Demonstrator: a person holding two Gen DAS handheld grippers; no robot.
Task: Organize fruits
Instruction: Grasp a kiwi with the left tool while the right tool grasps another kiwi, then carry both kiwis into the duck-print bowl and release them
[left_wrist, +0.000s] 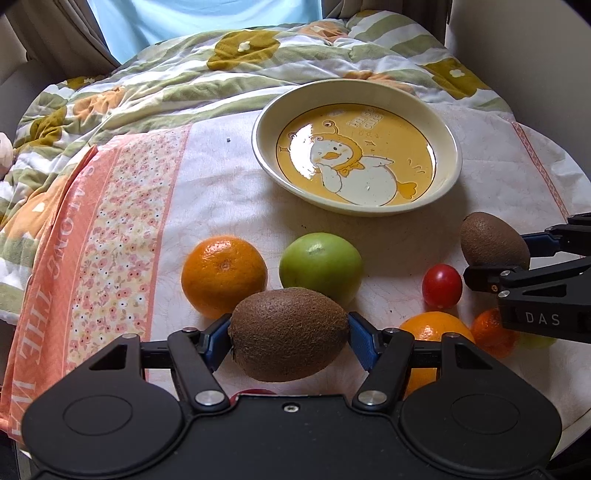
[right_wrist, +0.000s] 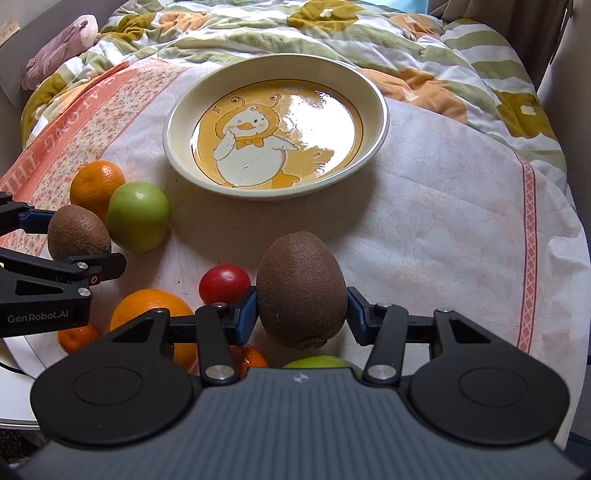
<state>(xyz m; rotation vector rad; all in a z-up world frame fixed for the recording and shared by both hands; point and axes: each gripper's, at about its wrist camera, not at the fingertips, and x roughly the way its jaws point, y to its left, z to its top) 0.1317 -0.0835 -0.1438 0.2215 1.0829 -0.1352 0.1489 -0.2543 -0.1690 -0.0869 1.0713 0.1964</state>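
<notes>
Two kiwis gripped, one per gripper: left gripper (left_wrist: 288, 334) clamped on the left kiwi (left_wrist: 288, 334), right gripper (right_wrist: 301, 308) squeezing the right kiwi (right_wrist: 301, 288), fingers tight on both. Under them, a white cloth (right_wrist: 443, 229) with a pink flowery border over the surface, oranges, green apples, a cherry tomato (right_wrist: 224, 283) loose beside a duck plate (right_wrist: 373, 96). Behind, a rumpled flowered quilt (left_wrist: 184, 74) and light blue curtain (left_wrist: 177, 18).

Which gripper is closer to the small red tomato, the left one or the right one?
Right. The right gripper, shut on a kiwi, has one finger almost beside the red tomato. The left gripper, shut on another kiwi, is farther away.
</notes>
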